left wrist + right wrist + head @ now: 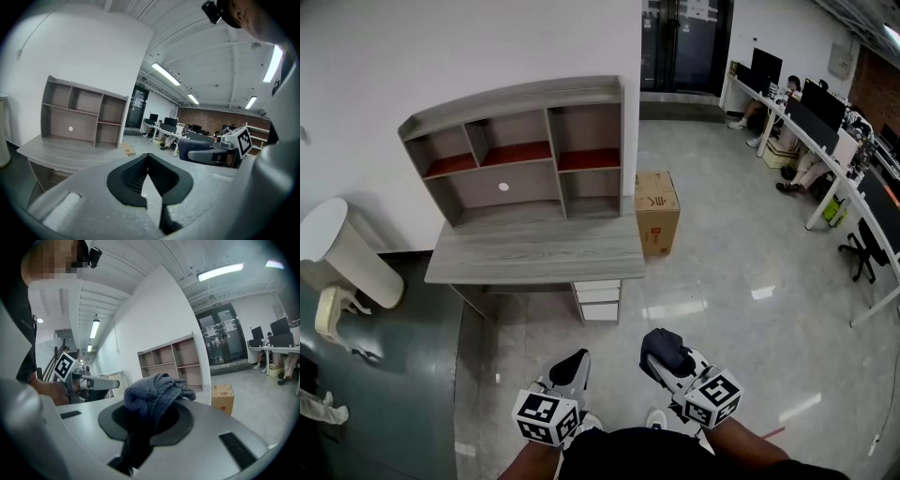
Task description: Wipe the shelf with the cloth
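Note:
A grey wooden shelf unit [520, 145] with several open compartments stands on a grey desk [534, 253] against the white wall; it also shows in the left gripper view [82, 115] and the right gripper view [173, 359]. My right gripper [661, 352] is held low, well short of the desk, shut on a dark blue-grey cloth [154, 392] that bunches up between its jaws; the cloth [664, 348] shows dark in the head view. My left gripper [572, 367] hangs beside it, its jaws closed together with nothing in them.
A cardboard box [657, 210] sits on the floor right of the desk. A white cylindrical bin [342, 251] and a dark green cabinet [384, 375] are at the left. Office desks with monitors and seated people [811, 122] line the right side. Glossy floor lies between me and the desk.

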`<state>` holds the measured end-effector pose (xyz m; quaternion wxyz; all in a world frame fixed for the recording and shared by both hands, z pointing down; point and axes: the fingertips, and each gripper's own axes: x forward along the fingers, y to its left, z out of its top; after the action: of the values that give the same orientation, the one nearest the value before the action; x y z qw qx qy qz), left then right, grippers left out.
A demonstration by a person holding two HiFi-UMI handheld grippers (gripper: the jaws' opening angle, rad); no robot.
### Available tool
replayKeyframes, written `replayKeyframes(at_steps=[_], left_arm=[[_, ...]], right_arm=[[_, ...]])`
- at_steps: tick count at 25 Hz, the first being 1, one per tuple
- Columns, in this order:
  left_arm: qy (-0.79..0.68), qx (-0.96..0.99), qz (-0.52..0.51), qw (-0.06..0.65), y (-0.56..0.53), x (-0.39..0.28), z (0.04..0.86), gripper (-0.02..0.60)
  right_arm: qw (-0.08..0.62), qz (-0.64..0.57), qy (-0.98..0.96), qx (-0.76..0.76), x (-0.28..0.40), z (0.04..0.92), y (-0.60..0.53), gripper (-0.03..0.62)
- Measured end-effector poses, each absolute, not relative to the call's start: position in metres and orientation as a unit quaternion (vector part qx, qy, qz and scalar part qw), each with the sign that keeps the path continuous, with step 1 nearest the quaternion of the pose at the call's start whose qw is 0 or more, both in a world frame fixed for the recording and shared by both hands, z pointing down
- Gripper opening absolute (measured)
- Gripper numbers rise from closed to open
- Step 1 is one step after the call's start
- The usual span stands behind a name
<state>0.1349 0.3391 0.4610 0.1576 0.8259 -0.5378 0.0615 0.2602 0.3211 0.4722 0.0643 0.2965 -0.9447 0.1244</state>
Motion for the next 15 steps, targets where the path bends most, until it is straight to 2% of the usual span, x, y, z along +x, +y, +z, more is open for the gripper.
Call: replayKeyframes(at_steps=[15], left_arm=[[-0.517,0.838,0.069,0.159,0.35,0.069,0.467,0.009]], right_arm=[[0.067,0.125,-0.94,0.31,0.192,0.473,0.333,0.075]])
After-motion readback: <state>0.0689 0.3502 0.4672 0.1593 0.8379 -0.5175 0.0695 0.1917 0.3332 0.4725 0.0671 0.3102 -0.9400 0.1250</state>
